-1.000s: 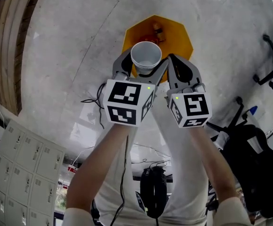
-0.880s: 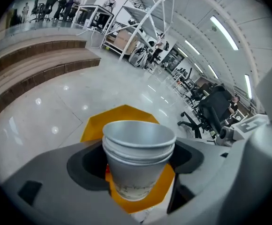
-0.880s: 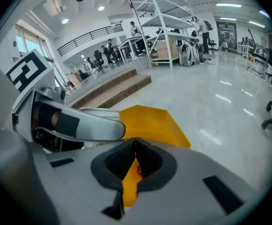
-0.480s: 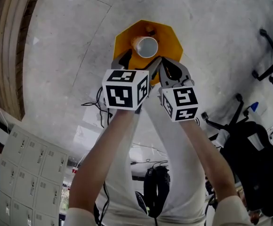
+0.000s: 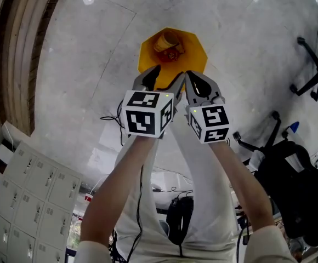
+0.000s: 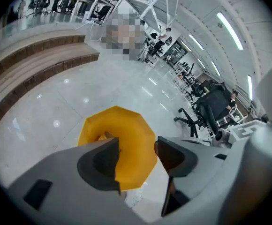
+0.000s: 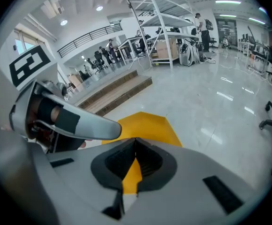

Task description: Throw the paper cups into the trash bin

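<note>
A yellow trash bin [image 5: 191, 49] stands on the floor below my two grippers. A paper cup [image 5: 167, 40] lies on its side inside it, beside some other rubbish. My left gripper [image 5: 160, 78] hangs just above the bin's near rim; its jaws are closing with nothing between them. In the left gripper view the bin [image 6: 131, 149] shows through the gap of that gripper [image 6: 137, 150]. My right gripper [image 5: 194, 85] is beside it, shut and holding nothing. The right gripper view shows its jaws [image 7: 135, 144] meeting over the bin [image 7: 147, 122].
Office chairs [image 5: 312, 64] stand to the right, and a black bag [image 5: 290, 185] lies at the lower right. Wooden steps [image 5: 13, 48] run along the left, with lockers [image 5: 22, 201] at the lower left. A thin cable [image 5: 112, 119] lies on the grey floor.
The paper cup left my left gripper's jaws and dropped into the yellow bin, where it now lies on its side. Both grippers stayed above the bin's near rim.
</note>
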The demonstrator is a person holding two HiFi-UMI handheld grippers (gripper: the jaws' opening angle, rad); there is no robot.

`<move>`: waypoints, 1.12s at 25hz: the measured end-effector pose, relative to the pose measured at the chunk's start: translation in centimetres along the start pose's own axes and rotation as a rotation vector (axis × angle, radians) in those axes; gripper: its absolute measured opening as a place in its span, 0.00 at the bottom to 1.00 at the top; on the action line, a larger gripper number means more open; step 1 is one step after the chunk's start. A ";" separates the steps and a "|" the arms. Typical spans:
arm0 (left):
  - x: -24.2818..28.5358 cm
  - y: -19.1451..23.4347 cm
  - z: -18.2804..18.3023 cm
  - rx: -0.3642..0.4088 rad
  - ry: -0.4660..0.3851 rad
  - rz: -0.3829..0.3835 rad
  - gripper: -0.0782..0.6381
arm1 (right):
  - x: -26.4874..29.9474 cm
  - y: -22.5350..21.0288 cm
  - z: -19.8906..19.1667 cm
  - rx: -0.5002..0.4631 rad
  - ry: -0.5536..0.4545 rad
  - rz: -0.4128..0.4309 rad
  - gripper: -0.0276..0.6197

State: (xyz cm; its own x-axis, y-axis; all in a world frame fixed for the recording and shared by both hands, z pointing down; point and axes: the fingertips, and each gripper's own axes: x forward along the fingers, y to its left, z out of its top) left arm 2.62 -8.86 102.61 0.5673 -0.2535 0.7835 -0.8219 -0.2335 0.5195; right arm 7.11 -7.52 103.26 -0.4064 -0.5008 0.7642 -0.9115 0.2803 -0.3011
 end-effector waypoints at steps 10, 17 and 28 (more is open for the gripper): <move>-15.9 -10.4 7.0 0.003 -0.109 0.001 0.12 | -14.2 4.6 13.9 -0.029 -0.158 0.035 0.05; -30.0 -19.9 12.7 0.060 -0.234 -0.068 0.12 | -27.3 8.5 24.0 -0.141 -0.238 0.070 0.05; -49.9 -31.7 19.1 0.217 -0.528 -0.090 0.12 | -44.5 18.7 35.1 -0.202 -0.395 0.161 0.05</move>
State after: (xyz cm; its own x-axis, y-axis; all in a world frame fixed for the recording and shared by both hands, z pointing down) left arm 1.39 -6.72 40.55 0.6289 -0.6449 0.4343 -0.7716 -0.4491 0.4504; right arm 5.91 -8.72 43.65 -0.5704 -0.7002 0.4295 -0.8202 0.5141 -0.2510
